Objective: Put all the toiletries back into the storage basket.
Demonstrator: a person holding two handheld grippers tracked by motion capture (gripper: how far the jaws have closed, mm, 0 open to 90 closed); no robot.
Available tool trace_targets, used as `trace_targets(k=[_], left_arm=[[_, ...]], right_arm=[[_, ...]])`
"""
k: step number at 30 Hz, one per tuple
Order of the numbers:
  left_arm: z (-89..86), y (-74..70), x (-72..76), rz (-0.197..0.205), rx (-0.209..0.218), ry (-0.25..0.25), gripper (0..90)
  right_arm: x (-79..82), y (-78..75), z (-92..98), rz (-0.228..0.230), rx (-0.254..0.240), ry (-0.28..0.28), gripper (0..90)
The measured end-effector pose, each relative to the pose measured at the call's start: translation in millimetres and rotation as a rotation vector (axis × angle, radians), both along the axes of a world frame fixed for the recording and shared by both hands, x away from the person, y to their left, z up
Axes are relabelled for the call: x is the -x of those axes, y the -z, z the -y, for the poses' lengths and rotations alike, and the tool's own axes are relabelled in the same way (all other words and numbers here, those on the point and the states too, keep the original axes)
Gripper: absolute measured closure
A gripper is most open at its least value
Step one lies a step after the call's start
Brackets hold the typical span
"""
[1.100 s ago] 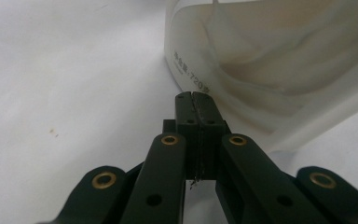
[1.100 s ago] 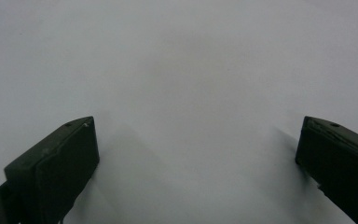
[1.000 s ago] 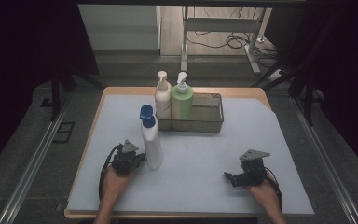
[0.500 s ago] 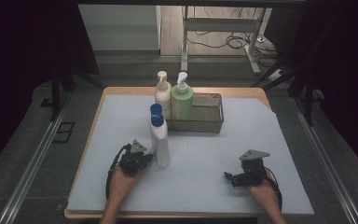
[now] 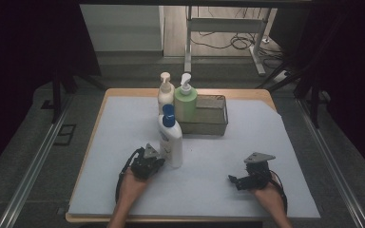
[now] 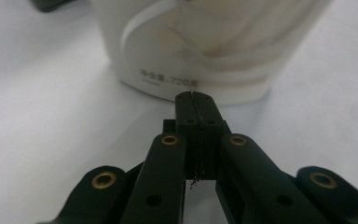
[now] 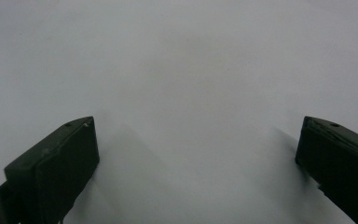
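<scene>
My left gripper [image 5: 159, 159] is closed w/ nothing between the jaws, tips right at the base of the white bottle [image 5: 170, 142], which stands just ahead of it. Bottle's upright on the desk [image 5: 123, 123], long axis vertical, blue cap up, in front of the wire basket [image 5: 209, 116]. Left hand's much nearer. Right gripper [image 5: 240, 180] sits open, well apart. Next push, I'd guess, goes toward the basket.

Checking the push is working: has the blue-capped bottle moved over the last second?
Yes. The blue-capped bottle has slid rightward, now in front of the green bottle in the basket.
</scene>
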State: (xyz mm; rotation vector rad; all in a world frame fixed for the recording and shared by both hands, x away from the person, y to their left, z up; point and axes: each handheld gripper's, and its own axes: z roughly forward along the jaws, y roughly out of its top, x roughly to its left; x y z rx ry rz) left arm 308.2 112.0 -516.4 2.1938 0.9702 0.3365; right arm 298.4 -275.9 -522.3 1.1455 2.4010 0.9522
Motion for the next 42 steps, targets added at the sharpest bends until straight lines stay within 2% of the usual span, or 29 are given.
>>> trace_targets(k=[3, 9, 13, 17, 24, 27, 31, 33, 36, 42], left_arm=[[5.3, -0.3, -0.5, 0.005, -0.014, 0.011, 89.5], [4.7, -0.4, -0.4, 0.006, -0.006, 0.018, 89.0], [4.1, -2.8, 1.8, 0.015, -0.003, 0.013, 84.0], [1.0, -5.0, 5.8, 0.031, -0.010, 0.001, 73.3], [-7.3, -10.7, 14.1, 0.051, -0.030, -0.027, 43.9], [-10.4, -11.5, 17.6, 0.053, -0.031, -0.052, 29.7], [-14.0, -9.2, 20.5, 0.051, -0.052, -0.075, 17.2], [-15.7, -8.1, 21.7, 0.050, -0.047, -0.089, 13.6], [-18.6, -6.2, 23.3, 0.041, -0.039, -0.098, 12.8], [-20.3, -0.9, 27.1, 0.034, -0.061, -0.105, 12.2]], right_arm=[[0.0, 0.0, 0.0, 0.000, 0.000, 0.000, 0.0], [0.0, 0.0, -0.1, 0.000, 0.000, 0.000, 0.0], [-0.1, -0.2, -0.2, -0.002, 0.000, 0.003, 0.0], [-0.3, -0.4, -0.3, -0.004, 0.000, 0.003, 0.0], [-0.9, -2.9, -2.0, -0.023, 0.005, 0.011, 0.0], [-0.1, -5.7, -3.4, -0.032, -0.009, -0.008, 0.2], [1.9, -11.3, -7.8, -0.023, -0.018, -0.030, 0.2], [2.7, -15.7, -10.3, -0.011, -0.024, -0.040, 0.2], [4.0, -22.1, -15.3, 0.005, -0.033, -0.058, 0.0], [4.3, -31.7, -25.5, 0.018, -0.040, -0.100, 0.0]])
